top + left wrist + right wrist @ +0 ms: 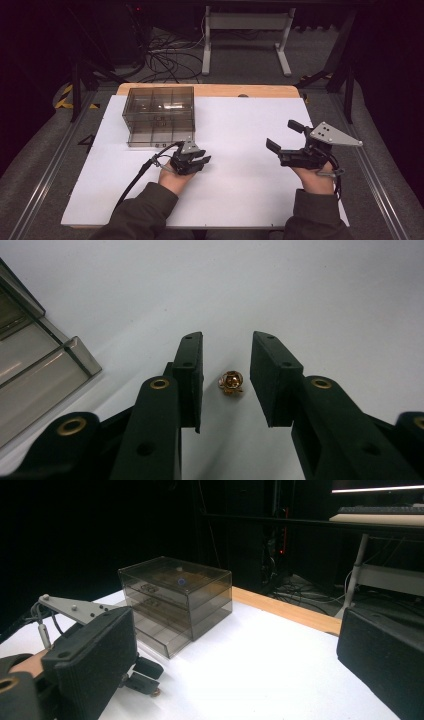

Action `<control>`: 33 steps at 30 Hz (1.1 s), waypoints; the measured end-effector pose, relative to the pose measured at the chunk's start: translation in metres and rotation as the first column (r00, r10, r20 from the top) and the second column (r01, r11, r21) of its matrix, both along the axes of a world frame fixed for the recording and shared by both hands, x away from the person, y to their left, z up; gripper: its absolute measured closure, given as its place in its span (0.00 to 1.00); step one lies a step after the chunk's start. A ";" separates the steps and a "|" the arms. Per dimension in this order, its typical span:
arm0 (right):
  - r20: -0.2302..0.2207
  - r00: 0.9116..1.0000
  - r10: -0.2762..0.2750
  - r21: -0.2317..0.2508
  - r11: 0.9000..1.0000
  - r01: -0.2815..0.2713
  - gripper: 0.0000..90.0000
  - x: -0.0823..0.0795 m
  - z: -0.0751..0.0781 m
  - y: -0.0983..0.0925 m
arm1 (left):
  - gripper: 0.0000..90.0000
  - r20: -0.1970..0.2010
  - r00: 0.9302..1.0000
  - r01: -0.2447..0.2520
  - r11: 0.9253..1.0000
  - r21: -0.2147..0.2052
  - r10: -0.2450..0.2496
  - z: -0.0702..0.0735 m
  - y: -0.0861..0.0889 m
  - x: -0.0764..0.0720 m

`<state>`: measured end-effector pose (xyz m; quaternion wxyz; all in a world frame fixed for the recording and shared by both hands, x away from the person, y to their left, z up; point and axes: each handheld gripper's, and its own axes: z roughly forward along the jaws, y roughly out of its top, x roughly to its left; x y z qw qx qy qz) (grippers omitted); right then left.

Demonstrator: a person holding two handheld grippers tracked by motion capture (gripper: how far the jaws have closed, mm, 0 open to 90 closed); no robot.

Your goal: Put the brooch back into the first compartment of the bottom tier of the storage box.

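Observation:
A tiny gold-coloured metal piece (230,382) lies on the white sheet (240,195). My left gripper (227,342) points down at it, one jaw on each side, and there is a gap between each pad and the piece. In the high view the left gripper (202,162) sits just in front of the smoky clear drawer box (159,112). My right gripper (283,136) is held over the right side of the sheet, its jaws wide open with nothing between them. The right gripper view looks between its pads (95,655) at the box (175,597).
The box's lowest drawer (35,375) is pulled out toward the left gripper. A wooden table edge (210,90) runs behind the sheet. Cables and a white desk frame (245,30) stand on the floor beyond. Bare sheet lies between the two grippers.

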<state>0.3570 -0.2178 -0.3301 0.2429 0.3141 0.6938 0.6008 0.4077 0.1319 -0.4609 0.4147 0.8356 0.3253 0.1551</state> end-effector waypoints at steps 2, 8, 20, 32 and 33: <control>0.000 1.000 0.000 0.000 1.000 0.000 0.04 0.000 0.000 0.000 | 0.75 -0.009 1.000 -0.008 1.000 -0.001 0.008 0.000 -0.001 0.001; 0.000 1.000 0.002 -0.001 1.000 -0.002 0.04 0.000 0.000 0.000 | 0.78 -0.025 1.000 -0.004 1.000 0.029 0.005 -0.001 -0.005 0.002; -0.005 1.000 0.003 -0.002 1.000 -0.003 0.04 0.000 0.000 0.000 | 0.86 -0.049 0.999 -0.007 0.997 0.072 0.011 -0.003 -0.011 0.003; -0.005 1.000 0.008 -0.005 1.000 -0.008 0.04 0.000 0.000 0.001 | 0.88 -0.036 0.999 -0.003 0.997 0.076 0.006 -0.002 -0.011 0.001; -0.005 1.000 0.008 -0.005 1.000 -0.008 0.04 0.000 0.000 0.001 | 0.88 -0.029 1.000 -0.001 0.998 0.070 0.003 -0.002 -0.011 0.001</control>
